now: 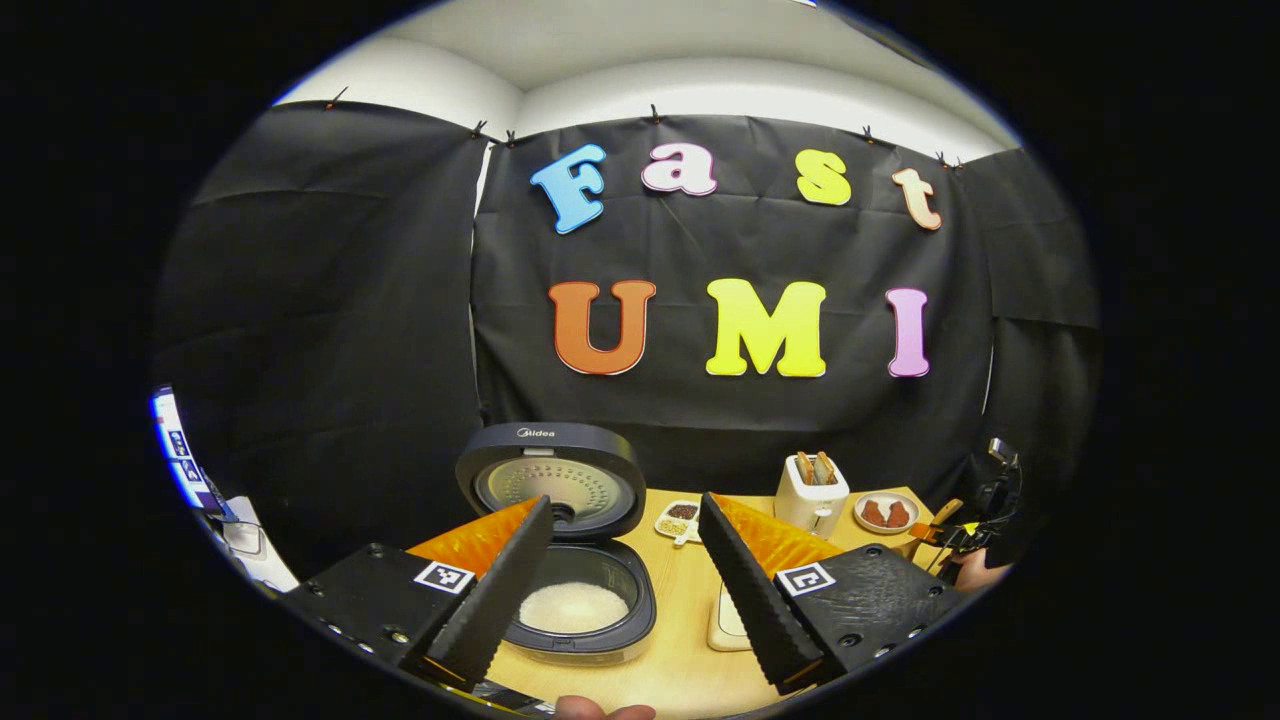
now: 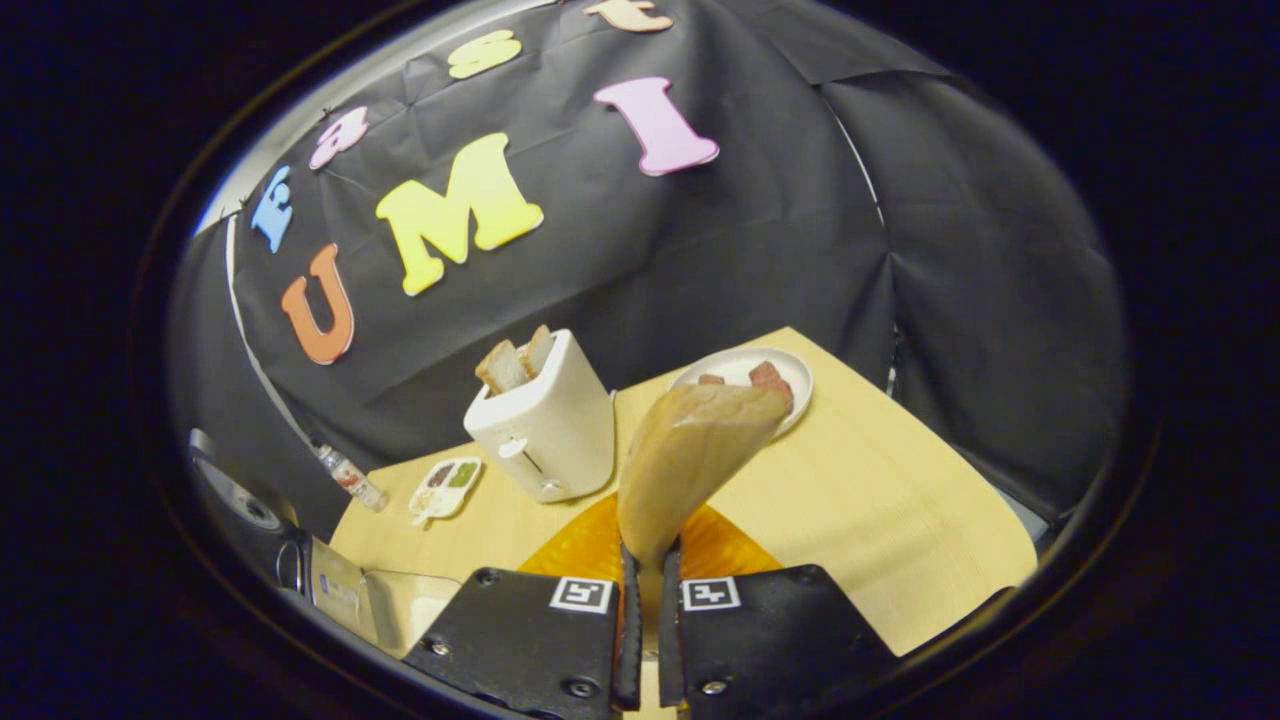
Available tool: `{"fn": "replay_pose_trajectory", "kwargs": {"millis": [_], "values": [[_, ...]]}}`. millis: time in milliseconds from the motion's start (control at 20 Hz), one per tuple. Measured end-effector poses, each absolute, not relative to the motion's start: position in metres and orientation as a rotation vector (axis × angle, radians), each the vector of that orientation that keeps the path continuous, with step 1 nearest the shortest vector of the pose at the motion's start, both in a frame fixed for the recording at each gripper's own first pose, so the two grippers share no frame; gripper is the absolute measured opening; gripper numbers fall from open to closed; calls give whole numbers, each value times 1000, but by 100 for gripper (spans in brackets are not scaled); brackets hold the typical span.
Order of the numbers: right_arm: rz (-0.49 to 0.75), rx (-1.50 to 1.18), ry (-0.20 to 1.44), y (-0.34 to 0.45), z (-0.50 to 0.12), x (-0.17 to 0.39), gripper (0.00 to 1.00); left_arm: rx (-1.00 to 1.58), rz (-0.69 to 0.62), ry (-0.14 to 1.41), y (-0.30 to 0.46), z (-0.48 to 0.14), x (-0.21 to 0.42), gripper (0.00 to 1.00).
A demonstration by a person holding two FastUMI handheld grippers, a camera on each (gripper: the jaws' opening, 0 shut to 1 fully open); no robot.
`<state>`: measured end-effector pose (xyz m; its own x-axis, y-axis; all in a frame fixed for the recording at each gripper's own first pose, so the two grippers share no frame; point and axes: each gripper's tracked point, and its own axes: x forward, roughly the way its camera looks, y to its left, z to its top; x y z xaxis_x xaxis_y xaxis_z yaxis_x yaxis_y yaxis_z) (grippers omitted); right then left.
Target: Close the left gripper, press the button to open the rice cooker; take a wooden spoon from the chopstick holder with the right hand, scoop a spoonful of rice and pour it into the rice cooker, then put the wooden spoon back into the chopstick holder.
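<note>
Wooden spoon point(image 2: 690, 450) is pinched at its handle by the right gripper point(image 2: 647, 640), bowl raised; the left gripper point(image 1: 625, 590) is held spread above the opened rice cooker point(image 1: 560, 540), clear of the pouring path.

Smooth wooden spoon point(image 2: 690, 450) — matt wood-grain table point(image 2: 880, 500) — glossy white toaster point(image 2: 550, 420)

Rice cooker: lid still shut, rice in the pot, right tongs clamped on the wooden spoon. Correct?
Not quite: the lid is up. The left gripper view shows the rice cooker open, with white rice in its pot. The rest stands: in the right gripper view the right tongs are clamped on the wooden spoon.
</note>
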<state>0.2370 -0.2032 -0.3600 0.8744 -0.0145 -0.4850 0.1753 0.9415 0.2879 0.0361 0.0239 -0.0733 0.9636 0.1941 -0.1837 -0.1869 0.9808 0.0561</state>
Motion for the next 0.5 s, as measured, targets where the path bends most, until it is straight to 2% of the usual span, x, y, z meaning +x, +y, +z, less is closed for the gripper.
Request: {"fn": "replay_pose_trajectory", "kwargs": {"millis": [350, 500], "values": [[-92, 312, 537, -204, -388, 232, 16, 39, 192, 198, 16, -72, 38, 95], [-77, 321, 524, -201, -379, 231, 19, 29, 191, 188, 16, -65, 42, 95]]}}
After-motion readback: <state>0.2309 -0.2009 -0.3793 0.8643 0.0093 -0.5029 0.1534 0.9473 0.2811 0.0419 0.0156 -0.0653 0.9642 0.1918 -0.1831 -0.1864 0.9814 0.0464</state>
